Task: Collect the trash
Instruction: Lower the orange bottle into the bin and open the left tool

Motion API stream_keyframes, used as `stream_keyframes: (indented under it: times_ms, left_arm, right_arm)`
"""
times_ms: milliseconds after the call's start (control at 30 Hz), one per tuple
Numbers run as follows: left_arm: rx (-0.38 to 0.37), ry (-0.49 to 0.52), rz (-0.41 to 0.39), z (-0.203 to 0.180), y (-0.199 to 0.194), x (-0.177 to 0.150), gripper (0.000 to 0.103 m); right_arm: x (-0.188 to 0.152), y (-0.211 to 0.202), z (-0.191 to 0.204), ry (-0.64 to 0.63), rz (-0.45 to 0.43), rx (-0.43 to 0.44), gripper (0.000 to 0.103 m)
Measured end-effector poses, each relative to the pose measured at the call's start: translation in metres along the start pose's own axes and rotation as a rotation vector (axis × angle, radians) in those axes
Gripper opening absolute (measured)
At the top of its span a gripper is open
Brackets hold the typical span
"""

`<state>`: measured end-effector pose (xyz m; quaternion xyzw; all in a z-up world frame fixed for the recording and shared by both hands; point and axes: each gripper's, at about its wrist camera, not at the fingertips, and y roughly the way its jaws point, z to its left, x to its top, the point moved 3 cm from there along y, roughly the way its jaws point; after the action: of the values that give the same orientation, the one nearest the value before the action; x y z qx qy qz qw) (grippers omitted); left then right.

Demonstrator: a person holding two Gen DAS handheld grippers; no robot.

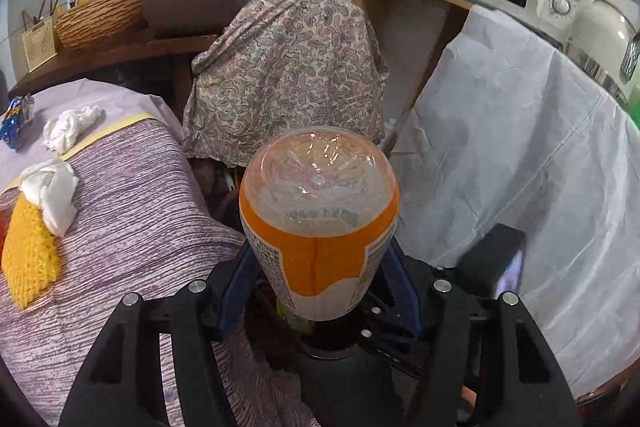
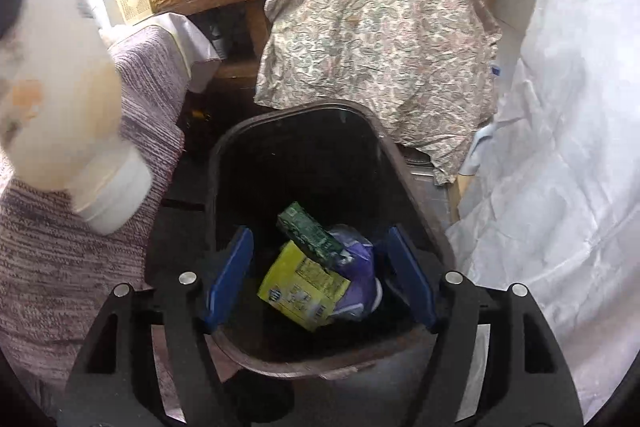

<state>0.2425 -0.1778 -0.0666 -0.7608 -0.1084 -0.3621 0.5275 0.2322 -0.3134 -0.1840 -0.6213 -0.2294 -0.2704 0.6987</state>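
My left gripper (image 1: 320,263) is shut on a plastic bottle (image 1: 320,211) with an orange and white label, its clear bottom pointing away from me. In the right wrist view the same bottle (image 2: 60,87) shows blurred at the left, its white cap end (image 2: 116,195) pointing down beside the bin. My right gripper (image 2: 320,247) stands open over a dark brown trash bin (image 2: 288,111), with nothing between its blue fingers (image 2: 232,267). Inside the bin lie a green carton (image 2: 308,231), a yellow box (image 2: 300,287) and a purple wrapper (image 2: 360,267).
A table under a purple striped cloth (image 1: 132,207) at the left carries two crumpled white tissues (image 1: 70,127) (image 1: 52,195), a yellow mesh piece (image 1: 28,259) and a blue wrapper (image 1: 16,119). A paisley-covered bulk (image 1: 288,67) stands behind the bin; a white sheet (image 1: 520,147) hangs at the right.
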Motion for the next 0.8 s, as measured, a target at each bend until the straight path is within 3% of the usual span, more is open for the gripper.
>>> stream_keyframes:
  times_ms: [433, 600, 800]
  left_arm:
    - [0.008, 0.031, 0.191, -0.018, 0.089, -0.017, 0.061]
    - [0.015, -0.001, 0.27, -0.019, 0.117, -0.023, 0.061]
    - [0.052, 0.024, 0.296, -0.024, 0.132, -0.027, 0.063]
  right_arm:
    - [-0.038, -0.044, -0.048, 0.123, -0.017, -0.08, 0.077]
    - [-0.043, -0.062, -0.062, 0.153, -0.042, -0.106, 0.081]
    - [-0.045, -0.073, -0.071, 0.171, -0.058, -0.115, 0.081]
